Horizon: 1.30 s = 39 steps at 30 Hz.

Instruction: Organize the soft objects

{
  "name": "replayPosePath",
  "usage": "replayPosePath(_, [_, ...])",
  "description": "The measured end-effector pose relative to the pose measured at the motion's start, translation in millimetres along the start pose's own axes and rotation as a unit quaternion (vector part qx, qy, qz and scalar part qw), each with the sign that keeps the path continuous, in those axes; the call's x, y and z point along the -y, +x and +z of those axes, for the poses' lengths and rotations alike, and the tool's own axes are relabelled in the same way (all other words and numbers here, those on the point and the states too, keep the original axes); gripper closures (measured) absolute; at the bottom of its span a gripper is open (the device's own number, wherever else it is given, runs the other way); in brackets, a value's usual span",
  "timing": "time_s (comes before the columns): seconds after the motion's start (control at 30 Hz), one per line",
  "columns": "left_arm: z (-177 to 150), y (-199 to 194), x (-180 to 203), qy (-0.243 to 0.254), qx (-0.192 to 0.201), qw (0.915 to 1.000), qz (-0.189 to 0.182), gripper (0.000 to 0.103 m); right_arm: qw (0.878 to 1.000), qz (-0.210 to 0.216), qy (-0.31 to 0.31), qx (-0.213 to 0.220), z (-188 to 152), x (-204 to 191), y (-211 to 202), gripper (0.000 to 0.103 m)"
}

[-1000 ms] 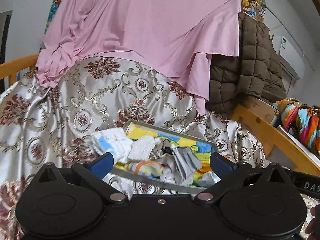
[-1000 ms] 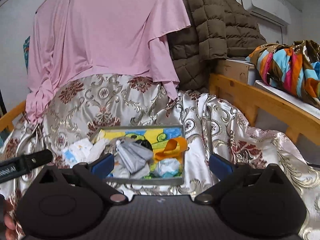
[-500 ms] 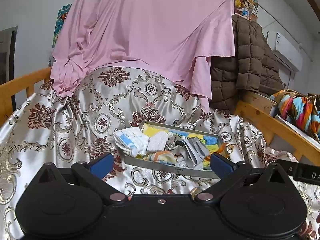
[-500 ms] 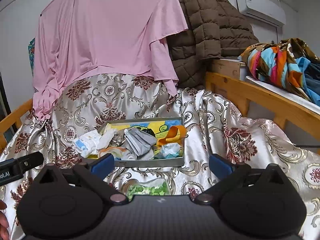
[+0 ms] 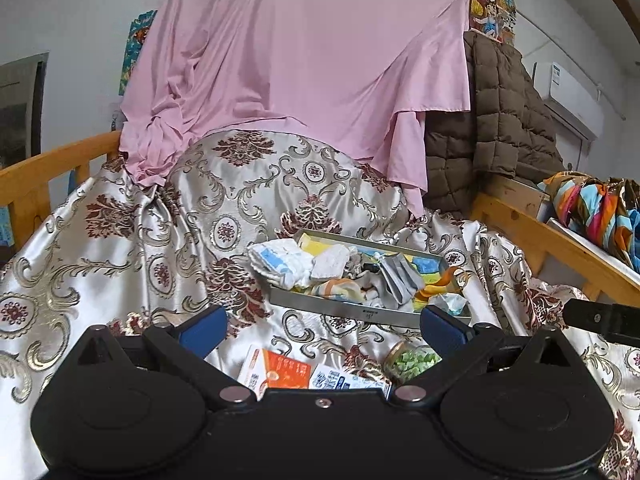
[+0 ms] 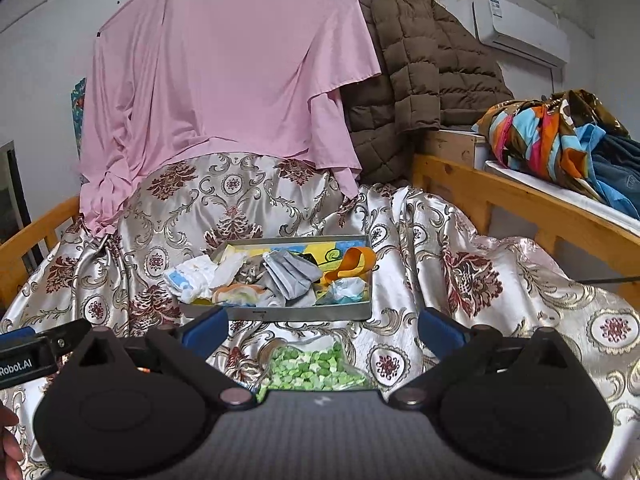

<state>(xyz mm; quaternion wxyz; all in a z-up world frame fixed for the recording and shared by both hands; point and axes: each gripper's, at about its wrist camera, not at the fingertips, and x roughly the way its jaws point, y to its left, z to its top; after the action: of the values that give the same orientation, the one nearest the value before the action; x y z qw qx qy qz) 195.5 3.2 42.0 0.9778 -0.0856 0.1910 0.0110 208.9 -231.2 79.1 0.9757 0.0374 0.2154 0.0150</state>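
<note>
A shallow grey metal tray (image 5: 348,310) (image 6: 280,314) sits on the satin bedspread, filled with soft things. A white and blue diaper (image 5: 280,260) (image 6: 188,278) hangs over its left rim. Folded grey cloth (image 5: 398,276) (image 6: 290,272), a striped cloth (image 5: 340,288) (image 6: 236,294), an orange strap (image 6: 352,260) and a crumpled white wad (image 6: 348,288) lie inside. My left gripper (image 5: 322,326) is open and holds nothing, well short of the tray. My right gripper (image 6: 322,326) is open too, with nothing between its blue fingers.
Near me lie an orange and white carton (image 5: 276,372) and a bag of green pieces (image 6: 312,368) (image 5: 412,362). Wooden bed rails (image 6: 520,200) run along both sides. A pink sheet (image 5: 300,60), brown quilted coat (image 6: 420,76) and colourful cloth (image 6: 548,132) lie behind and right.
Both grippers have drawn back and up from the tray, which now looks smaller and farther. The carton and the bag of green pieces have come into view. Both stay open.
</note>
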Motion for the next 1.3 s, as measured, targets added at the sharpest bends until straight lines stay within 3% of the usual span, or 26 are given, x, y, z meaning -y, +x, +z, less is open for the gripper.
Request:
replayPosePath(0.6, [-27.9, -38.1, -15.8, 0.003, 0.011, 0.9999, 0.011, 0.001, 1.000, -0.012, 0.023, 0.010, -43.7, -0.8, -29.1, 0.000])
replayPosePath(1.3, [-66.7, -49.0, -23.3, 0.002, -0.020, 0.9988, 0.045, 0.001, 1.000, -0.011, 0.023, 0.010, -78.2, -9.2, -39.2, 0.000])
